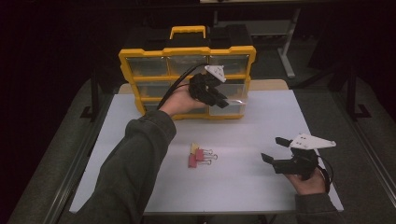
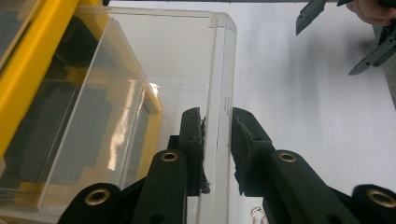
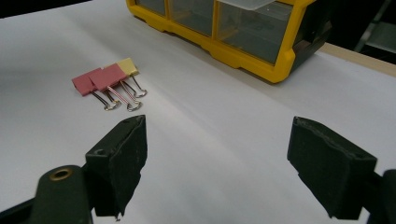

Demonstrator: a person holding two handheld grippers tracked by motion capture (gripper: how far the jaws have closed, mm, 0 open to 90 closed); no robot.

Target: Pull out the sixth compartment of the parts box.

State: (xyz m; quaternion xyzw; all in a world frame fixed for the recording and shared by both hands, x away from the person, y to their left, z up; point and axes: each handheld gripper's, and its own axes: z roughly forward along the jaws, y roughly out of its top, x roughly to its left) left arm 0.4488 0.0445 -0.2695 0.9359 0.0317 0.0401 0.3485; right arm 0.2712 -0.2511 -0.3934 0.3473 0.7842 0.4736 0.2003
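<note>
A yellow organizer (image 1: 187, 51) with clear drawers stands at the back of the white table (image 1: 261, 116). My left gripper (image 1: 224, 101) is at its bottom right drawer (image 1: 231, 108), which sticks out a little. In the left gripper view the gripper (image 2: 217, 126) is shut on the drawer's clear front wall (image 2: 217, 70), one pad on each side. Three binder clips (image 1: 198, 156), two red and one yellow, lie together mid-table. My right gripper (image 1: 273, 149) hovers open to their right, nothing between its fingers; the right gripper view has the clips (image 3: 105, 77) ahead to the left of the gripper (image 3: 217, 154).
The organizer's yellow frame (image 3: 280, 65) reaches close to the table's far edge. Bare white tabletop lies between the clips and the organizer. Dark floor and a table leg (image 1: 287, 51) surround the table. The right gripper (image 2: 325, 49) also appears far off in the left gripper view.
</note>
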